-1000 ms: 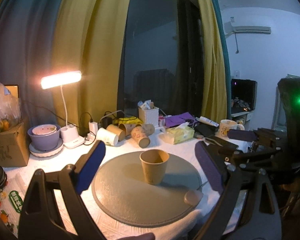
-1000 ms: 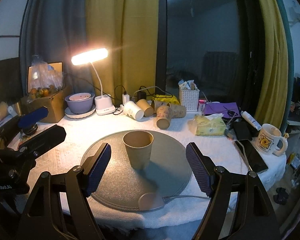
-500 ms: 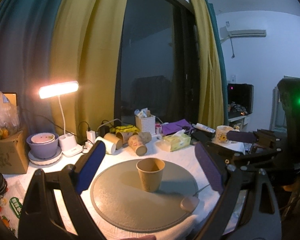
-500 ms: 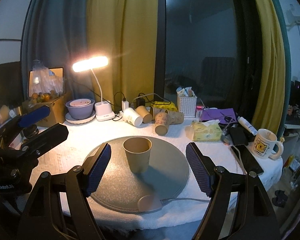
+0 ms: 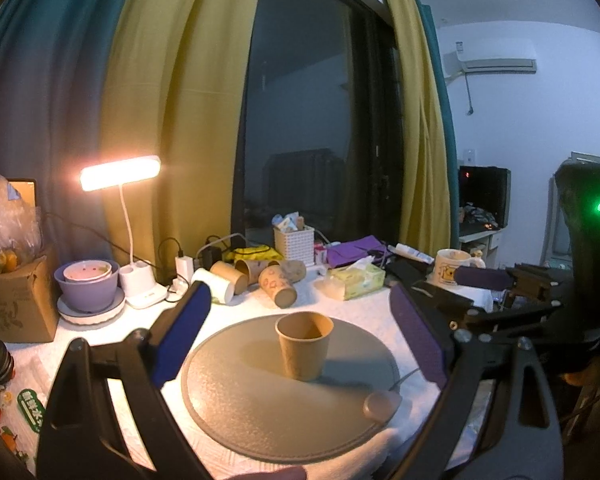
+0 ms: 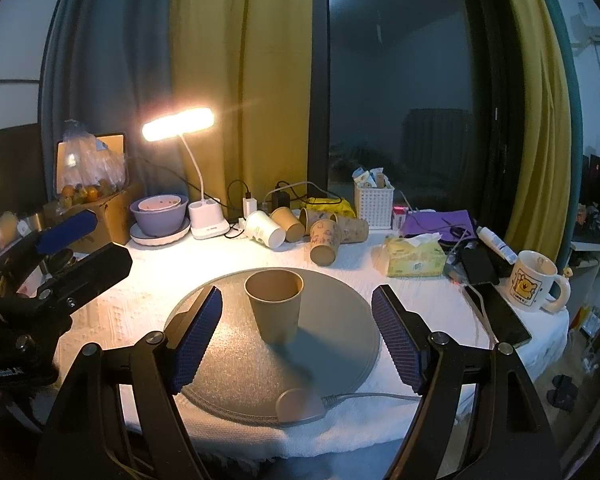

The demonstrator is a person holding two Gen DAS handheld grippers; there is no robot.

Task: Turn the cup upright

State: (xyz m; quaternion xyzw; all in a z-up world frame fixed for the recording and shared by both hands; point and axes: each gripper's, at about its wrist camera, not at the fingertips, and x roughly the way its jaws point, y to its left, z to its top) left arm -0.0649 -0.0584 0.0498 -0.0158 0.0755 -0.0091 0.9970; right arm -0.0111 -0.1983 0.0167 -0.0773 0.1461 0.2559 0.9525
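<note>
A brown paper cup [image 5: 304, 346] stands upright, mouth up, near the middle of a round grey mat [image 5: 260, 412]. It also shows in the right wrist view [image 6: 275, 304] on the same mat [image 6: 236, 364]. My left gripper [image 5: 300, 320] is open and empty, held back from the cup with its blue pads either side of it. My right gripper [image 6: 296, 322] is open and empty too, also short of the cup. The right gripper shows at the right edge of the left wrist view [image 5: 500, 292]; the left gripper shows at the left of the right wrist view [image 6: 52, 264].
Several paper cups [image 6: 312, 228] lie on their sides behind the mat. A lit desk lamp [image 6: 178, 124], purple bowl [image 6: 160, 216], cardboard box [image 6: 100, 216], white basket [image 6: 374, 208], tissue pack [image 6: 414, 258], phone [image 6: 496, 316] and mug [image 6: 534, 286] crowd the table.
Both grippers have drawn back and risen a little from the cup, so it looks smaller and lower. The cup has stayed upright on the mat.
</note>
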